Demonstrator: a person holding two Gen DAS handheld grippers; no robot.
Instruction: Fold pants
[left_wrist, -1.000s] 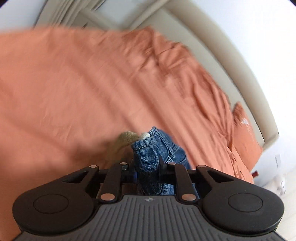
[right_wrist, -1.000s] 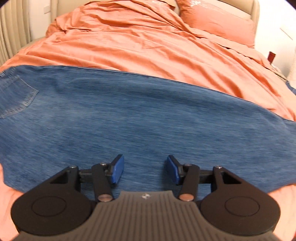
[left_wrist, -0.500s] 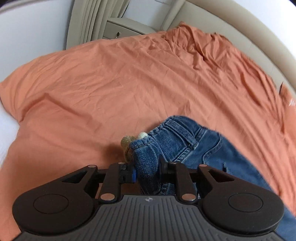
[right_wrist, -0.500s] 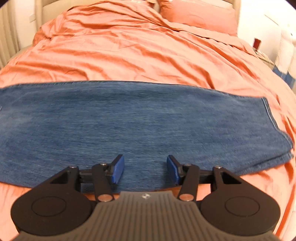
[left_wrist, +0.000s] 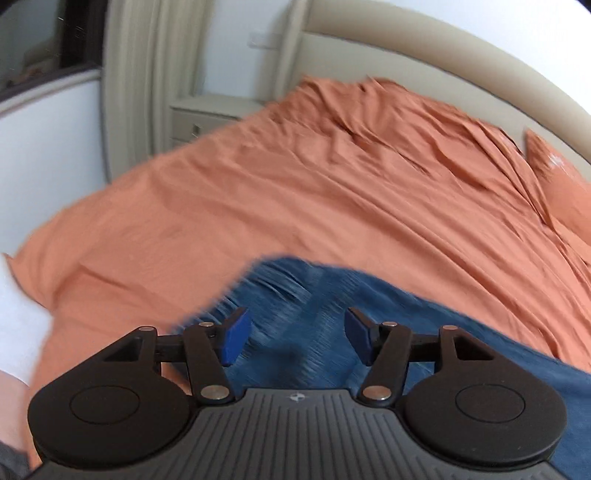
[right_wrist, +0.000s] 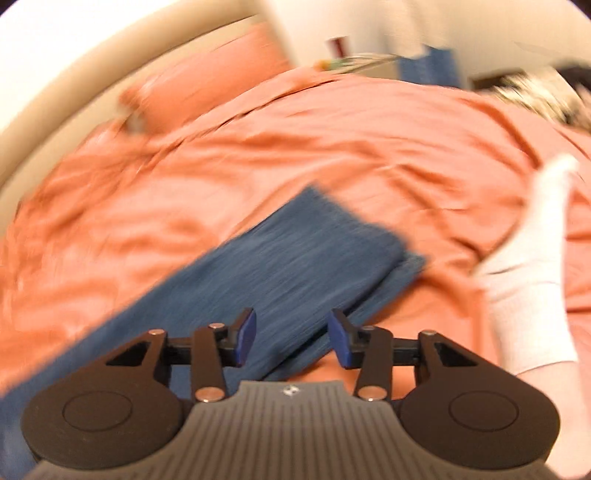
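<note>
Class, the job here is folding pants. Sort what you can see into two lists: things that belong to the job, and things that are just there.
Belongs to the job:
- jeans, lying on the bed
- left gripper, open
- right gripper, open

Just there:
- orange duvet
- orange pillow
- beige headboard
- nightstand
- white sock

Motion blur smears the jeans (left_wrist: 325, 295) in both views, so seams and pockets cannot be made out. The right wrist view's lower left edge cuts off the denim (its far end unseen). Items by the bedside (right_wrist: 347, 61) are too blurred to identify.
</note>
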